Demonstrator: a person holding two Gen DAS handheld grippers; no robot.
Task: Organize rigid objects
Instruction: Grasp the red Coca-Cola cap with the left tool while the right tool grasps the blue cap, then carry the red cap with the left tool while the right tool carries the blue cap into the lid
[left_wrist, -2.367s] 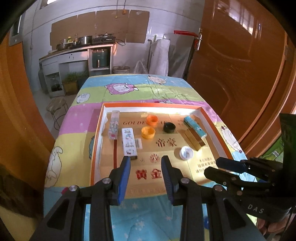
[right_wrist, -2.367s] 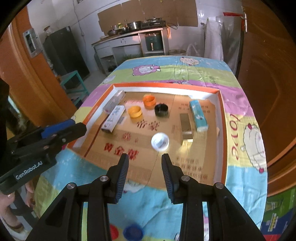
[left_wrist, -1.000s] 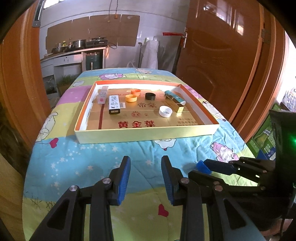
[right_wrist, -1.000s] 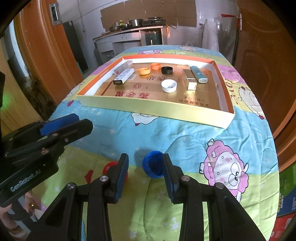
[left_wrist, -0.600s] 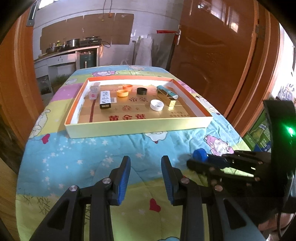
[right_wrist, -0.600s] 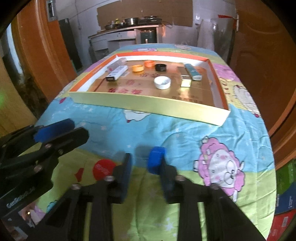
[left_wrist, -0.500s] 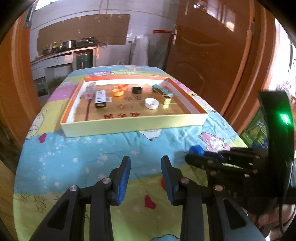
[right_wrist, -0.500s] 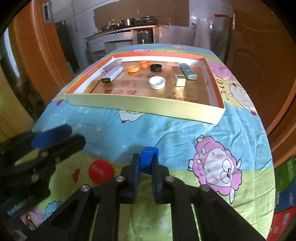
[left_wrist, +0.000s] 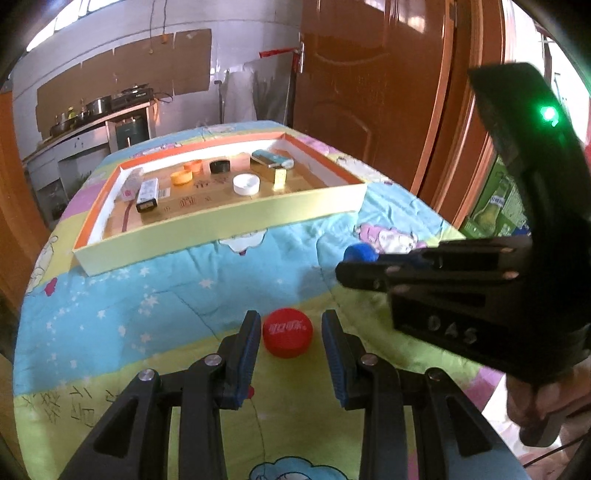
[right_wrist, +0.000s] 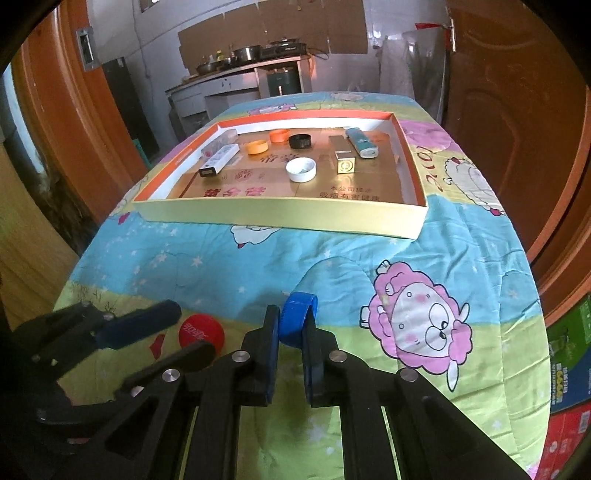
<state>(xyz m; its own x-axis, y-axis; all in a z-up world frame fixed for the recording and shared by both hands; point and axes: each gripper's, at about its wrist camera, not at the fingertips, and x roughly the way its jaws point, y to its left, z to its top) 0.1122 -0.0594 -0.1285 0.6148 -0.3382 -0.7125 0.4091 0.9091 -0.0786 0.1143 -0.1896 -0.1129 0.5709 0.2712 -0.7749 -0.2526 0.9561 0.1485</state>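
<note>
Your left gripper (left_wrist: 290, 341) sits low over the quilt (left_wrist: 155, 288) with its jaws spread wide. The red cap (left_wrist: 287, 333) lies flat between them, touching neither pad. In the right wrist view the same cap (right_wrist: 201, 330) shows at the lower left, between the left gripper's (right_wrist: 173, 332) two fingers.

Your right gripper (right_wrist: 290, 341) has its jaws drawn in on the blue cap (right_wrist: 295, 321), which stands on edge between the pads, its top poking out past the fingertips. From the left wrist view you see that blue cap (left_wrist: 360, 253) at the tip of the right gripper (left_wrist: 349, 264), raised off the quilt.

Further back, the tray (right_wrist: 280, 219) rests on the quilt. Inside it are a white cap (right_wrist: 301, 170), two orange caps (right_wrist: 257, 147), a black cap (right_wrist: 300, 141), and several small boxes (right_wrist: 218, 160).
</note>
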